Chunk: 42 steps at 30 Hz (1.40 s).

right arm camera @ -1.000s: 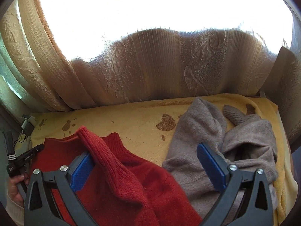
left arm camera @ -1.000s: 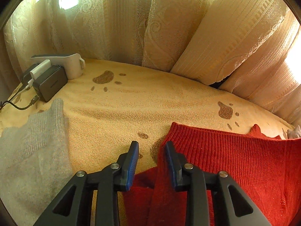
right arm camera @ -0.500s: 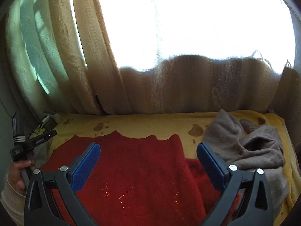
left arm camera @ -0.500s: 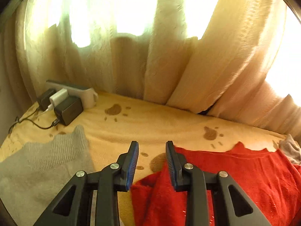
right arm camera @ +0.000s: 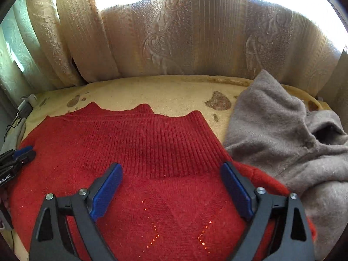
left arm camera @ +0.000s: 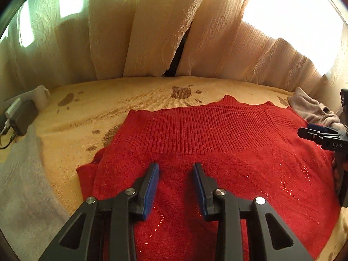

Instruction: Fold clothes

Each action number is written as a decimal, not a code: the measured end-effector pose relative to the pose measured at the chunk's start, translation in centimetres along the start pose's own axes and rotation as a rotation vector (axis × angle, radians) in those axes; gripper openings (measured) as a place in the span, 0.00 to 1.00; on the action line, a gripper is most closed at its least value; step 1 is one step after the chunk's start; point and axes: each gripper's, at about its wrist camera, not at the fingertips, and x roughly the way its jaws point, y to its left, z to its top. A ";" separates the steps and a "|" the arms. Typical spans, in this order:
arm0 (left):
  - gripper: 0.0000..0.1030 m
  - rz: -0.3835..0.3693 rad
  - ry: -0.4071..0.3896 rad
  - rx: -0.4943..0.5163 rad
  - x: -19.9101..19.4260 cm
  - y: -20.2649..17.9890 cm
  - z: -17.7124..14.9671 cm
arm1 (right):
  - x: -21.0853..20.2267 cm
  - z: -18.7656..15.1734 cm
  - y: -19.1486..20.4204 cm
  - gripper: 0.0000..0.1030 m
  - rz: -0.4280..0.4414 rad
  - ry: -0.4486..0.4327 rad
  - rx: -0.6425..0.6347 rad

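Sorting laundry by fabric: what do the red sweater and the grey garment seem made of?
Red sweater: a soft knit, likely wool or acrylic, going by its ribbed band, fuzzy matte body and small glinting studs. Grey garment: a brushed, fleecy knit with a napped matte surface and thick folds; the fibre cannot be told.

We see a yellow paw-print blanket (right arm camera: 174, 91) carrying a flat red sweater (right arm camera: 152, 148), a crumpled grey garment (right arm camera: 282, 134) touching it, and chargers (left arm camera: 19, 115).
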 end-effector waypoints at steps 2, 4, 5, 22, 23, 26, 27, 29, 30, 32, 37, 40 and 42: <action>0.34 -0.012 -0.010 -0.015 0.2 0.5 -0.1 | 0.5 -0.1 1.1 0.92 -0.055 0.017 -0.057; 0.34 -0.014 -0.012 -0.019 0.2 0.6 -0.2 | 0.7 -0.2 1.9 0.94 -0.091 0.024 -0.092; 0.34 -0.001 -0.011 -0.008 0.5 0.5 -0.1 | 0.6 -0.2 1.8 0.94 -0.088 0.024 -0.090; 0.40 0.221 -0.018 0.076 -2.6 -1.6 -0.6 | -8.6 -2.2 3.1 0.98 -0.007 -0.262 -0.056; 0.40 0.251 -0.052 0.098 -3.7 -2.2 -0.9 | -9.6 -2.7 3.8 0.99 -0.006 -0.279 -0.076; 0.41 0.282 -0.124 0.136 -6.3 -3.5 -1.9 | -11.5 -4.2 5.7 1.00 0.011 -0.274 -0.102; 0.41 0.278 -0.135 0.135 -6.9 -3.7 -2.3 | -11.4 -4.6 6.3 1.00 0.026 -0.259 -0.102; 0.41 0.269 -0.144 0.125 -7.6 -3.9 -3.2 | -11.3 -6.2 7.2 1.00 0.048 -0.230 -0.105; 0.41 0.267 -0.140 0.120 -7.6 -3.9 -3.7 | -11.0 -7.0 7.8 1.00 0.045 -0.224 -0.115; 0.41 0.268 -0.122 0.100 -7.1 -3.9 -4.5 | -10.4 -8.5 8.7 1.00 0.024 -0.211 -0.142; 0.41 0.282 -0.091 0.067 -4.7 -3.7 -6.2 | -6.5 -9.2 8.6 1.00 0.007 -0.038 -0.133; 0.50 0.307 -0.089 0.074 -4.2 -4.0 -6.2 | -6.3 -9.0 8.5 1.00 0.010 -0.033 -0.134; 0.73 0.360 -0.075 0.071 -3.8 -4.0 -6.2 | -6.2 -8.9 8.6 1.00 0.000 -0.032 -0.143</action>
